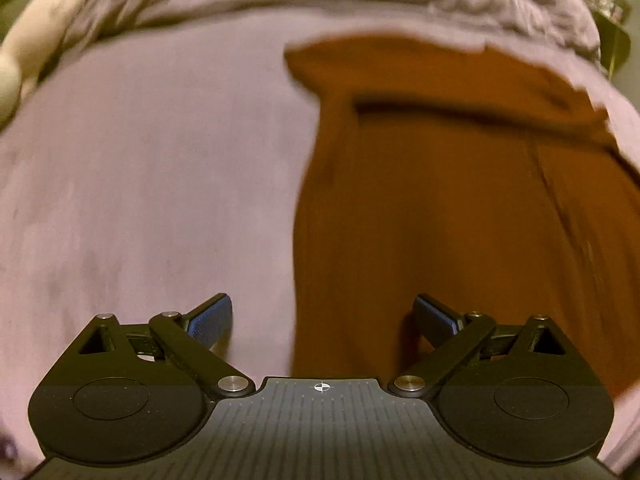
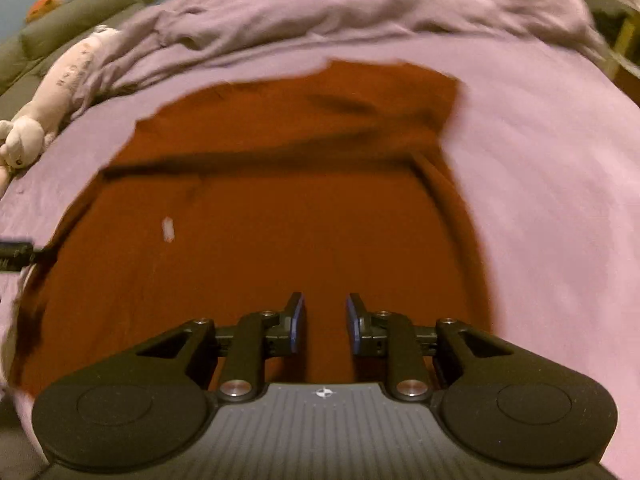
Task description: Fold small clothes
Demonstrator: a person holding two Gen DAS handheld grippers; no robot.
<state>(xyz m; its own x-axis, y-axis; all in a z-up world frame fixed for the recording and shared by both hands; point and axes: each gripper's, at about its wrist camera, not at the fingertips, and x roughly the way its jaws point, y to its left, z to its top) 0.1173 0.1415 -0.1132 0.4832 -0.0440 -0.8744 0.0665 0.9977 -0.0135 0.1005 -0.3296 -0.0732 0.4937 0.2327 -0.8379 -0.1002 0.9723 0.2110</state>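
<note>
A rust-orange garment [image 2: 280,220] lies spread flat on a lilac bed sheet [image 2: 560,200], with a small white tag [image 2: 168,230] on its left part. In the left wrist view the garment [image 1: 440,200] fills the right half. My left gripper [image 1: 322,316] is wide open and empty, straddling the garment's left edge. My right gripper [image 2: 323,320] is partly open and empty, low over the garment's near middle. The tip of the left gripper [image 2: 16,254] shows at the garment's left edge in the right wrist view.
A bunched lilac duvet [image 2: 360,4] lies along the far side of the bed. A pale soft toy [image 2: 48,108] lies at the far left, beside a grey sofa [image 2: 60,28]. Bare sheet [image 1: 140,180] lies left of the garment.
</note>
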